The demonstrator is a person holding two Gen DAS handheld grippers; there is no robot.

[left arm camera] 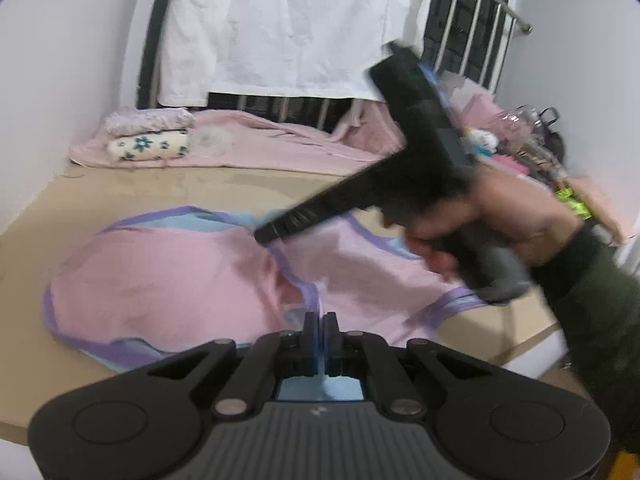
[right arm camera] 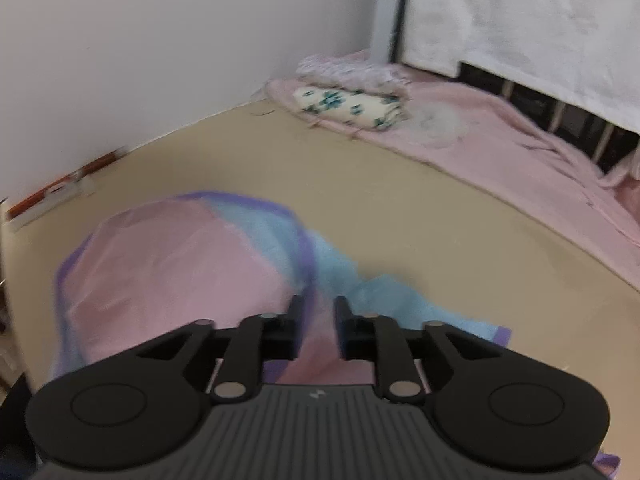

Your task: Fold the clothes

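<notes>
Currently the garment (left arm camera: pixel 168 280), pink with purple trim and blue lining, lies spread at mid-bed on the tan bed (left arm camera: pixel 120 196), reaching toward its near edge. Left gripper (left arm camera: pixel 321 326): jaws pressed together, pinching the garment's purple hem. Right gripper (right arm camera: pixel 317 312): jaws parted, nothing between them, poised over pink and blue cloth. A hand (left arm camera: pixel 516 216) grips its handle. Folded clothes (left arm camera: pixel 150 136) sit stacked at the far left corner on a pink blanket (left arm camera: pixel 280 148).
</notes>
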